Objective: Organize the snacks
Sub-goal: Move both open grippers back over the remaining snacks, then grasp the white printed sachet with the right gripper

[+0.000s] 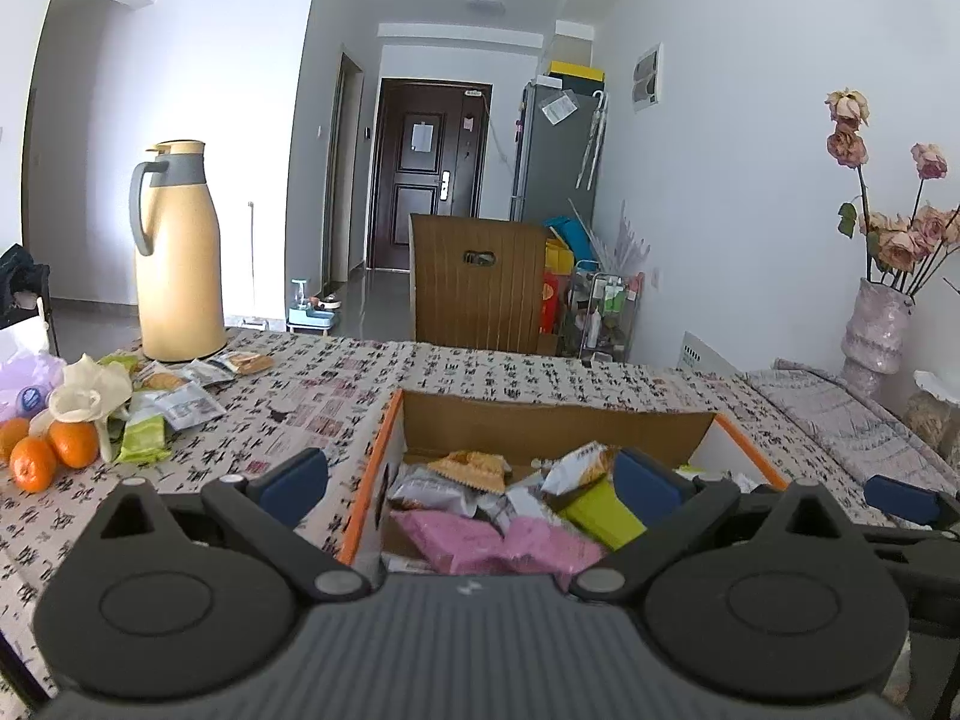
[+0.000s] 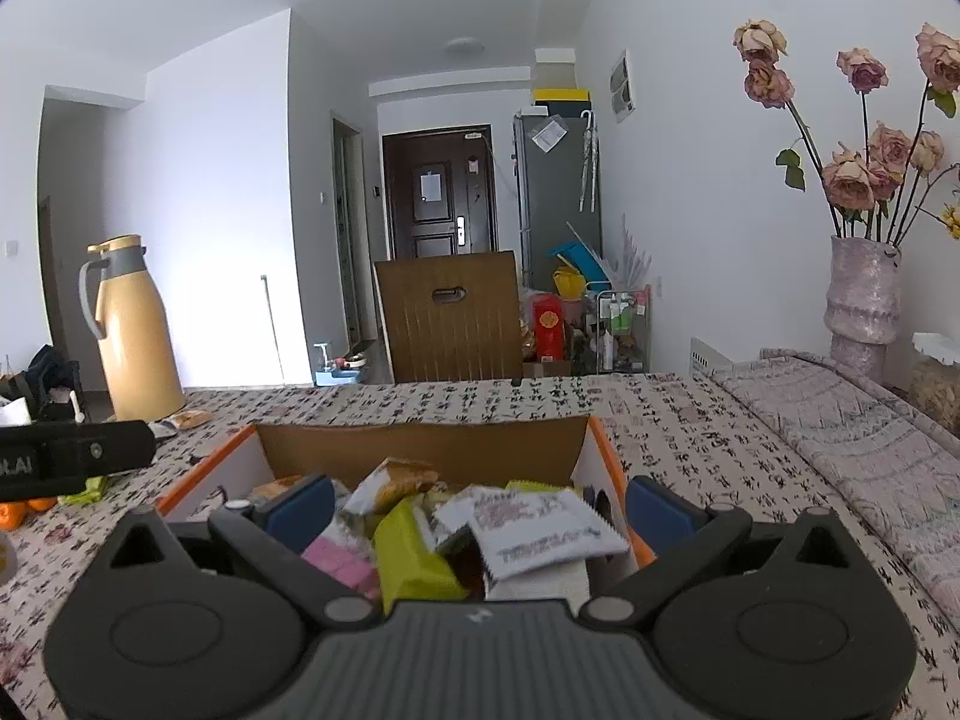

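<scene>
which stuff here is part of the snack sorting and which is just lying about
Job: cardboard box holding snack packets; loose snack packets on the table by the thermos; left gripper and right gripper, both open.
Lying about: thermos, oranges, flower vase, chair.

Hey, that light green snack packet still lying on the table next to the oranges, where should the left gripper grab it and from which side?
Judging by its flat pose, take the light green packet across its narrow width at the middle, from above with the open left gripper, keeping clear of the oranges beside it.
</scene>
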Tool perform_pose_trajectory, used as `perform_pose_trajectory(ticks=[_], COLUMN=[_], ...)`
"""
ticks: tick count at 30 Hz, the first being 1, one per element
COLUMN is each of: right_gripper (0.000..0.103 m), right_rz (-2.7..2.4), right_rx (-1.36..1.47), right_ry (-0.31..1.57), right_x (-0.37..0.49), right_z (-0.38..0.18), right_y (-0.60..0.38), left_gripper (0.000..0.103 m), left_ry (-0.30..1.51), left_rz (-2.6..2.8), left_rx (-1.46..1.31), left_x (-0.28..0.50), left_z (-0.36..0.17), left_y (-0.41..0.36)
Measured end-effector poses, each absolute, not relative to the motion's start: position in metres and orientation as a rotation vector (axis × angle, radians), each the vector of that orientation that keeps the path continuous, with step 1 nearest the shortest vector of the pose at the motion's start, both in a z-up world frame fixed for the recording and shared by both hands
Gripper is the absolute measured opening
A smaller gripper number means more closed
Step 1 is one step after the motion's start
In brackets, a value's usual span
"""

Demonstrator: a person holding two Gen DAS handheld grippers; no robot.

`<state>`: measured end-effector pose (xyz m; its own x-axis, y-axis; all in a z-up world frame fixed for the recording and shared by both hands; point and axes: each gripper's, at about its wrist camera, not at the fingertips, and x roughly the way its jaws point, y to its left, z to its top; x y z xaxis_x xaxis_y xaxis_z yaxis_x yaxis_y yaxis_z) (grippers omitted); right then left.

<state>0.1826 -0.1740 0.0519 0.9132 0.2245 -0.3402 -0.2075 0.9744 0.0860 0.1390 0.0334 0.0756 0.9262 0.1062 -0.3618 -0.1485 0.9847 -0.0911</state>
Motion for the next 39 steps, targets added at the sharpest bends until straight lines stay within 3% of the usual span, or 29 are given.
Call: perform_pose_trajectory(ticks=[19,39], right_gripper=[0.103,0.103], right_rz=[0.277,0.309], right_rx=[0.027,-0.06], right_ry=[0.491,0.695], right_x=[0.13,0.129], right_z=[0.014,-0.03], right_y=[-0.162,-0.122], left_gripper=[0.103,0.103], left_ry=[0.475,0.66], left_rz=[0.132,0.138], left_rx=[-0.094,-0.056], left_x=[0.093,0.08], left_z=[0.04,-0.023], left_y=[0.048,0.069])
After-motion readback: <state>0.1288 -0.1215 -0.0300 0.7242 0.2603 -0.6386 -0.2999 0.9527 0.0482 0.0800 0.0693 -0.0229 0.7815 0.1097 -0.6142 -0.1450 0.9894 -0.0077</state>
